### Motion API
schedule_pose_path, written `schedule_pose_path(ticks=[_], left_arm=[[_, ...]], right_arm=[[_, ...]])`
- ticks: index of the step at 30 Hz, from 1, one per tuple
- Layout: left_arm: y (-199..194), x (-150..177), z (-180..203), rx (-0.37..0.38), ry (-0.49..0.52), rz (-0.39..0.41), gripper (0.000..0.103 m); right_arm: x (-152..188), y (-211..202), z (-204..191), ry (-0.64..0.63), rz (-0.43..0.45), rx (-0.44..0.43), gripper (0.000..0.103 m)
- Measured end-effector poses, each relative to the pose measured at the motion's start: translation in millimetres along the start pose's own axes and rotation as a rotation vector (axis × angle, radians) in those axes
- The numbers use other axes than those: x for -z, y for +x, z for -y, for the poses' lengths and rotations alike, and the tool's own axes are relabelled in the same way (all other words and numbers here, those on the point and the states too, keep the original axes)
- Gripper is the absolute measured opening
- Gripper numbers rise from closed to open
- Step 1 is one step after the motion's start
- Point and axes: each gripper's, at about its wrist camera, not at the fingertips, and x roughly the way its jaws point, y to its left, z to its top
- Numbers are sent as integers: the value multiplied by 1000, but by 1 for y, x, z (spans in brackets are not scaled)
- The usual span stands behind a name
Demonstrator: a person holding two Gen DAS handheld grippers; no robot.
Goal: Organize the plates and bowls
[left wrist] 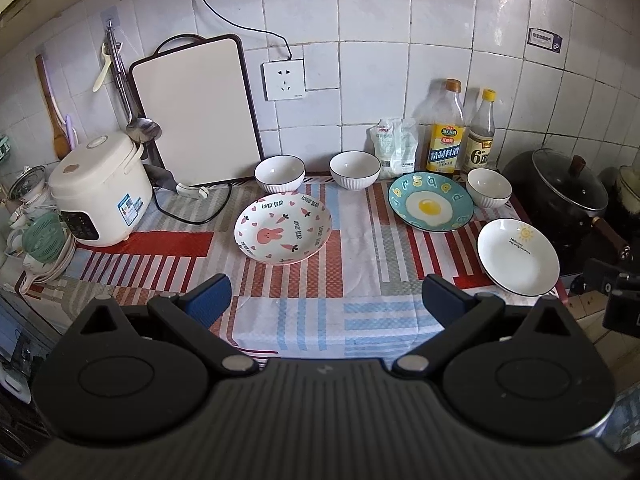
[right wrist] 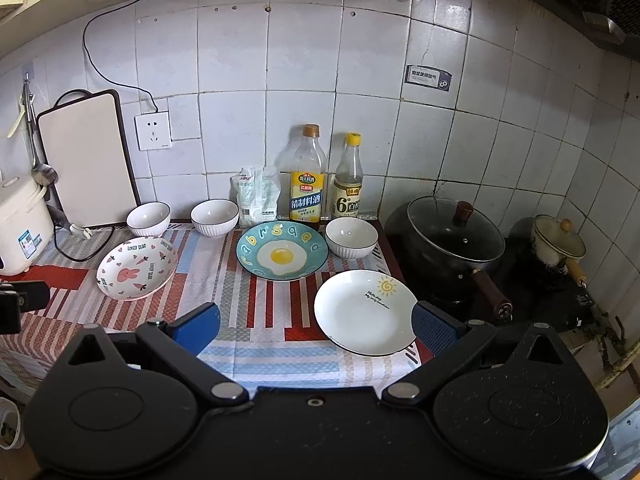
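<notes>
Both the left hand-held gripper [left wrist: 326,296] and right hand-held gripper [right wrist: 316,326] are spread wide and holding nothing, while three plates and three bowls sit scattered on the surface [left wrist: 360,236]. The sun plate [right wrist: 365,312] sits right at the surface's edge by the black pot [right wrist: 454,240], so a clumsy pinch on its thin rim could probably tip it off or knock it into the pot handle.
</notes>
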Motion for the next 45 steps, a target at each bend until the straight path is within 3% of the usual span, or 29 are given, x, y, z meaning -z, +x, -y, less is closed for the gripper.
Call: schedule_pose_path(ticks=[8, 16, 28, 33, 40, 45], left_arm=[[1, 0, -7, 62, -52, -26, 103], [2, -2, -8, 56, -51, -30, 103], [-6, -6, -1, 79, 11, -20, 102], [-2, -8, -2, 123, -6, -55, 101], [1, -13, -4, 108, 8, -60, 101], [11, -21, 0, 109, 58, -80, 101]], right_arm=[[0, 2, -1, -10, 15, -3, 103], [1, 2, -1, -31, 22, -14, 103], [1, 8, -2, -38, 32, 2, 103], [2, 9, -1, -35, 39, -7, 103], [-1, 15, -7, -79, 72, 28, 103], [-4, 19, -7, -94, 84, -8, 103]])
